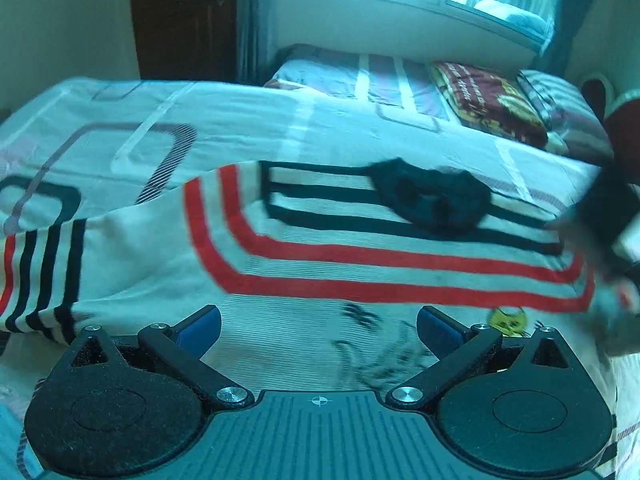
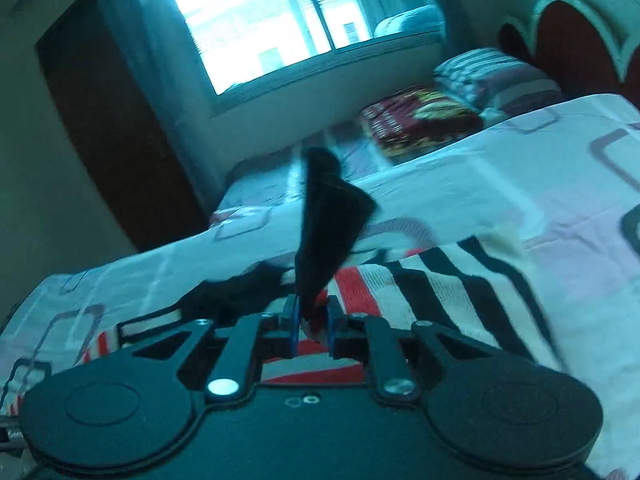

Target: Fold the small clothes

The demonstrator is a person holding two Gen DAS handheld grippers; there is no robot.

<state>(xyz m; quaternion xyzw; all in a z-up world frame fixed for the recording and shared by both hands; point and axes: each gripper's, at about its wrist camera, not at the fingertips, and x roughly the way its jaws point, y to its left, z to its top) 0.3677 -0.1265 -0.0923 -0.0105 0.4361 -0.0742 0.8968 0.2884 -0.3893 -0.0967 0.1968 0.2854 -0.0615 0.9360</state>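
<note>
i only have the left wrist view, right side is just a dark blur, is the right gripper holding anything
Observer: Yes. The right gripper is shut on a dark piece of cloth that stands up from between its pads.
Operator: is that the dark bundle i see on the striped garment
Observer: I cannot tell. In the right wrist view more dark fabric lies on the striped garment, just left of the gripper.
Operator: anything past the bed on that side
Observer: A red headboard with a pale scalloped edge stands behind the striped pillow.
</note>
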